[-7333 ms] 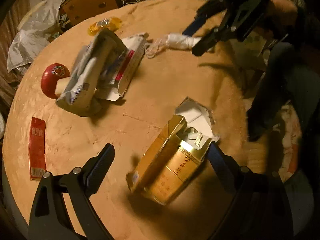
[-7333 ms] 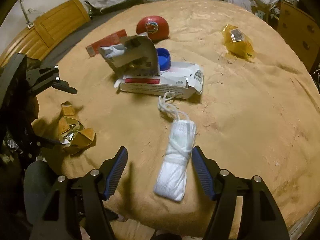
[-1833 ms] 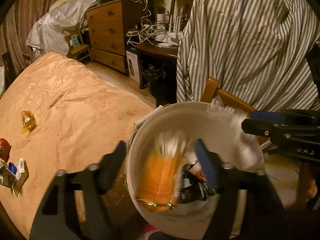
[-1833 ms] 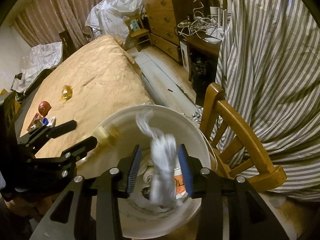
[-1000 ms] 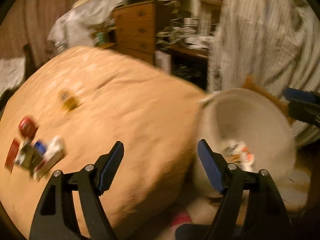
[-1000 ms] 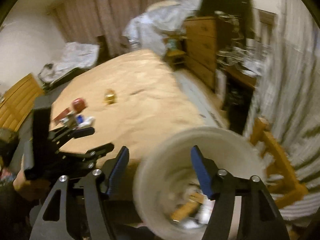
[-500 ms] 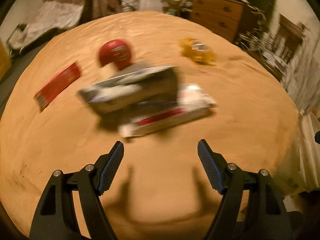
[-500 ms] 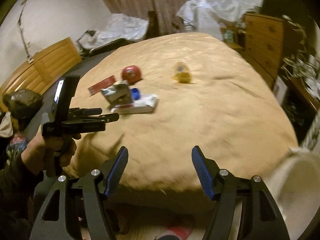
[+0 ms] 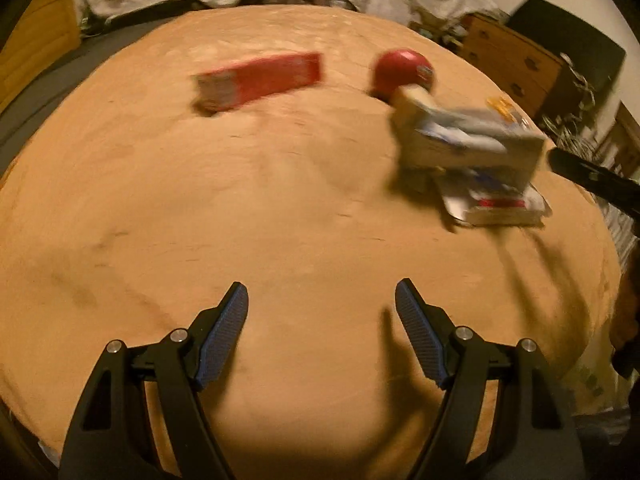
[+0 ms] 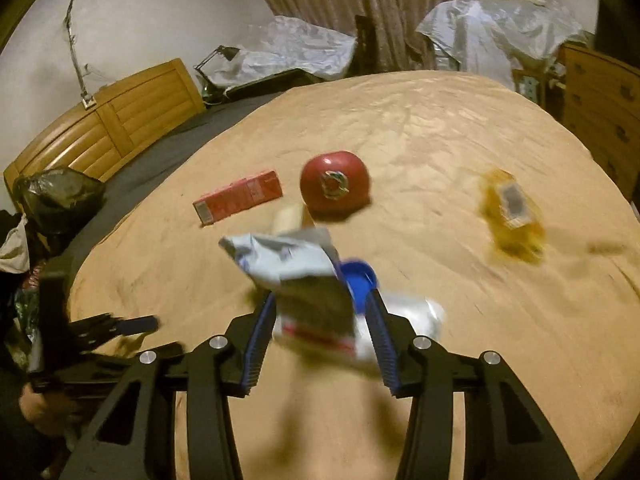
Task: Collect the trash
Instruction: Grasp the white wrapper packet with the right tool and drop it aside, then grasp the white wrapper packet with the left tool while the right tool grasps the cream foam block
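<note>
Wrapper (image 10: pixel 296 268), crumpled grey-white foil, lying on the tan bedcover (image 10: pixel 460 360) atop a flat white carton (image 10: pixel 344 332) with a red stripe. Judged light, soft and crushable, likely slick; best taken across the bunched lower part, carton edge included if both are to go together. Seen from the right wrist, positioned between the fingers of the right claw (image 10: pixel 320 328), jaws apart and flanking it closely; contact with the pads not confirmable owing to blur. Blue cap (image 10: pixel 358 280) just beside the wrapper, near the right finger. Red ball (image 10: pixel 334 186) beyond the wrapper, red box (image 10: pixel 238 196) beyond and to its left, yellow packet (image 10: pixel 512 216) well apart to its right.

Left claw (image 9: pixel 322 336) jaws wide apart, nothing between them, hovering over bare cover well short of the wrapper (image 9: pixel 468 136); red box (image 9: pixel 260 78) far ahead of it. Risk noted: foil slipping free or the cap being caught in the grip.
</note>
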The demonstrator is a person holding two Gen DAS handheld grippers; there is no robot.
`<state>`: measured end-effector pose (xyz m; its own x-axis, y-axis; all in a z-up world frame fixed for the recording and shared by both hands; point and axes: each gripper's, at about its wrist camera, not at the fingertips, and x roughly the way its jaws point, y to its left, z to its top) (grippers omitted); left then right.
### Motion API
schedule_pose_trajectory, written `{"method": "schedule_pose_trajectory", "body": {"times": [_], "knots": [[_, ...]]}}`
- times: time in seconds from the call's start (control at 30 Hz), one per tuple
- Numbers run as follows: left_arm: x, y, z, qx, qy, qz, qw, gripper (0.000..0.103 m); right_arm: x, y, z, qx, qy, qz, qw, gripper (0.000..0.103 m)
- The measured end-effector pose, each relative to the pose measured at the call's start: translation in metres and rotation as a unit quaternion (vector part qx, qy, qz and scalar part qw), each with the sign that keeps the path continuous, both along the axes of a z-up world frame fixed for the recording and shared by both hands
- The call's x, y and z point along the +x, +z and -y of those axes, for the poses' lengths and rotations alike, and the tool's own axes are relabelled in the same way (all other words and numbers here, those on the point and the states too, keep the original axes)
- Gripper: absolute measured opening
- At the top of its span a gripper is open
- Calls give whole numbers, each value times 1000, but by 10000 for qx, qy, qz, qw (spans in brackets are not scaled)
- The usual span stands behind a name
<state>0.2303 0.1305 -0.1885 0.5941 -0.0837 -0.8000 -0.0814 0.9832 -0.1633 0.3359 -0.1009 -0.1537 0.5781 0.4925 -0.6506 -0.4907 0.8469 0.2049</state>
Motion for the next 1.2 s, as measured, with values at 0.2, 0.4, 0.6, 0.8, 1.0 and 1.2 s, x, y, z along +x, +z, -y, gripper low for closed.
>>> {"method": "schedule_pose_trajectory", "body": {"times": [0.2, 0.4, 0.6, 0.8, 1.0, 1.2], "knots": [[-22, 27, -54, -221, 638, 342, 9971, 74, 8, -15, -55, -16, 629, -143, 9979, 49], [-28, 46, -93, -453, 1108, 537, 9914, 81, -41, -14, -91, 399, 2207, -522, 9731, 54], [-7, 46, -57, -721, 569, 313, 9953, 89, -50, -12, -55, 161, 1959, -502, 9792, 62], [29, 28, 2, -923, 261, -88, 9953, 92, -55, -12, -5, -125, 1454, -353, 9887, 64], [52, 13, 42, -390, 277, -283, 9985, 93, -61, -19, 15, -307, 1308, -233, 9907, 64], [56, 4, 48, 181, 266, -151, 9994, 79, -57, -13, 19, -208, 962, 2, 9951, 64]]}}
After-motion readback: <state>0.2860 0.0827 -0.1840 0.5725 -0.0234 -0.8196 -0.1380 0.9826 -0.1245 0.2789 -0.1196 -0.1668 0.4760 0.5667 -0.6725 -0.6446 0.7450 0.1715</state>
